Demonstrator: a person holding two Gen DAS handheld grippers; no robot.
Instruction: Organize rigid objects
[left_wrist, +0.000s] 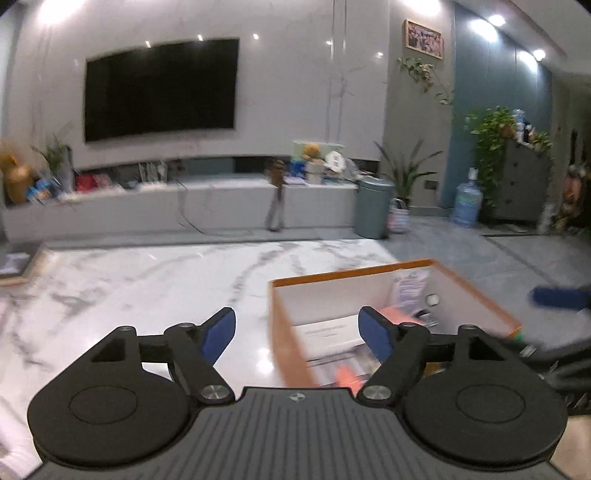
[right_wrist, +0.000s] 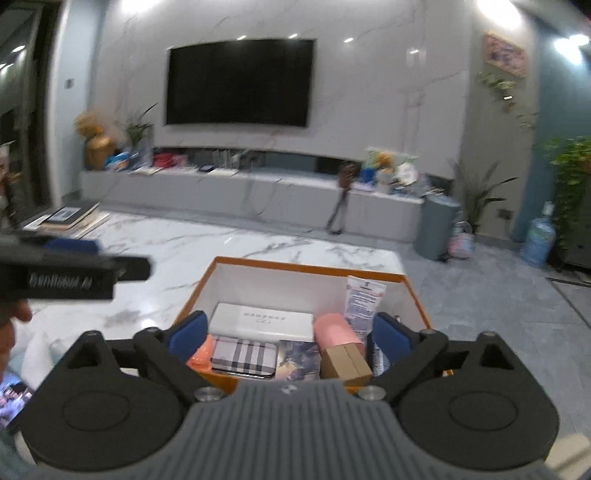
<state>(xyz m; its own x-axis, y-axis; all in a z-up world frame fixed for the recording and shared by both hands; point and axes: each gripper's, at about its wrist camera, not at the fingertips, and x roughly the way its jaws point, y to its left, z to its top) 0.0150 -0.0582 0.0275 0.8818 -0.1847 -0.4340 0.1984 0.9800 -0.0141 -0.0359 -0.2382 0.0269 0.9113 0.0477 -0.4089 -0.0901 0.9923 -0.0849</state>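
1. The left claw (left_wrist: 297, 330), black with blue pads, is standing released and empty above the white marble table (left_wrist: 129, 295).
2. The right claw (right_wrist: 288, 332), of the same build, is gaping wide over the orange-rimmed white cardboard box (right_wrist: 310, 266), gripping nothing.
3. Inside the box, a flat white carton (right_wrist: 262, 321), a plaid-patterned tin (right_wrist: 243, 356), a pink roll (right_wrist: 334, 330), a small brown cardboard packet (right_wrist: 345, 363) and an upright white tube (right_wrist: 364, 297) are lying packed together.
4. The box is sitting near the table's right edge; a dark wall-mounted television (right_wrist: 240, 81) is hanging beyond.
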